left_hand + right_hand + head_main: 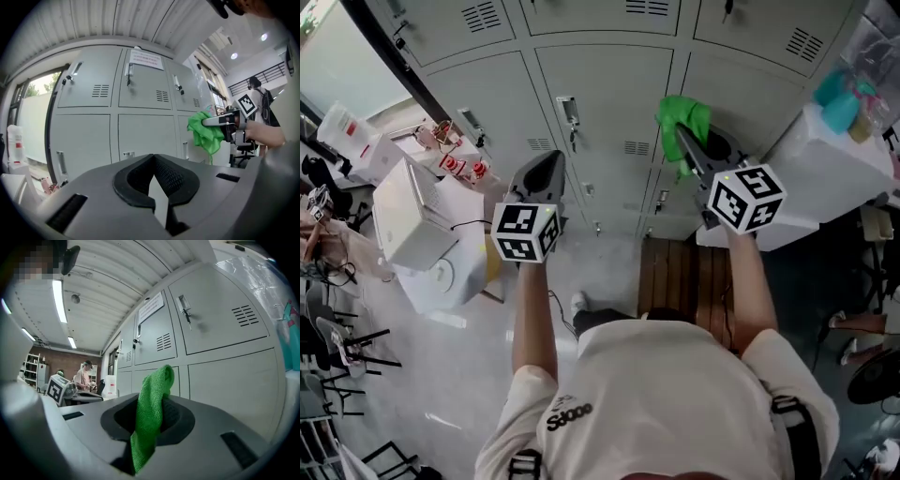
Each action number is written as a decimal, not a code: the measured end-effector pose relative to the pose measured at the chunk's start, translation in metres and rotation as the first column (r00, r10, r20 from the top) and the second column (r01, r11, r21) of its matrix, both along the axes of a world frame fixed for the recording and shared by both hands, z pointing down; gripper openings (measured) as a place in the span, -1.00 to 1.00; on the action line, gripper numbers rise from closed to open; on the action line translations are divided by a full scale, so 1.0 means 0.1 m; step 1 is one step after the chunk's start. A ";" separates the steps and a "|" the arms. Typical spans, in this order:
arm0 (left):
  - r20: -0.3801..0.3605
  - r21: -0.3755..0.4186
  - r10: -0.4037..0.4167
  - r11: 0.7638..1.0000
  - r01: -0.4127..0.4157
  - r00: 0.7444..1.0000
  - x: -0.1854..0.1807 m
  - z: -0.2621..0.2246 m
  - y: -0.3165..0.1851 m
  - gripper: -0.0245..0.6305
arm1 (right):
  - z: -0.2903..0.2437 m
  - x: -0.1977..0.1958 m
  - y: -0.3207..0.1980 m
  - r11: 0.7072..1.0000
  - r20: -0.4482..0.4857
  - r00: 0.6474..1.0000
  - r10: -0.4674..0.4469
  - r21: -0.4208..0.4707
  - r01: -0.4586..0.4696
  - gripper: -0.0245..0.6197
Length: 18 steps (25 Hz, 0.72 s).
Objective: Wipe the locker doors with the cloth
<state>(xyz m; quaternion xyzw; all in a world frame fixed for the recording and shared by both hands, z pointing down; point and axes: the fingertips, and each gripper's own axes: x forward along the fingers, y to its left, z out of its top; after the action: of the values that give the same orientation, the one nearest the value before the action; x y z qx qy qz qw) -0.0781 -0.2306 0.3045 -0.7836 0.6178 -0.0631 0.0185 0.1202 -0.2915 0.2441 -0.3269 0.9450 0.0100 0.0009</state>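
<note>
Two tongs | right tongs (pixel 151 404) pinching green cloth (pixel 161 378) | left tongs (pixel 153 158) pressed together | locker doors (pixel 82 140) closed, contents hidden

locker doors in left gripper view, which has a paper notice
The upper middle door, with a white notice at its top; the doors around it show none.

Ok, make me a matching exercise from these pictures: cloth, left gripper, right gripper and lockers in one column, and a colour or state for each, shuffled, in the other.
1. cloth
2. left gripper
3. right gripper
4. lockers

A. grey, with vents
B. fingers shut, nothing between them
C. green
D. fingers shut on the cloth

Pairs: 1-C, 2-B, 3-D, 4-A
</note>
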 end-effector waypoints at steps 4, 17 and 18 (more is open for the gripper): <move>0.005 0.052 0.137 0.989 -0.137 0.991 -0.26 0.17 -0.31 -0.87 | 0.08 -0.36 -0.18 0.998 -0.001 0.999 0.040 0.041 -0.040 -0.75; 0.050 0.031 0.313 0.949 -0.315 0.948 -1.60 0.27 -0.41 -0.87 | -0.48 -2.39 -0.49 0.990 0.113 0.993 0.029 0.131 -0.043 -0.75; 0.040 0.032 0.317 0.947 -0.319 0.947 -1.67 0.28 -0.41 -0.87 | -0.50 -2.50 -0.50 0.991 0.113 0.993 0.017 0.131 -0.032 -0.75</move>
<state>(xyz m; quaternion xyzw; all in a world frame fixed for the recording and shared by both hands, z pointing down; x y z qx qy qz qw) -0.2450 -0.2718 0.3320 -0.8712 0.4842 -0.0610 0.0537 -0.1302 -0.3416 0.1939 -0.3380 0.9365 0.0548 0.0752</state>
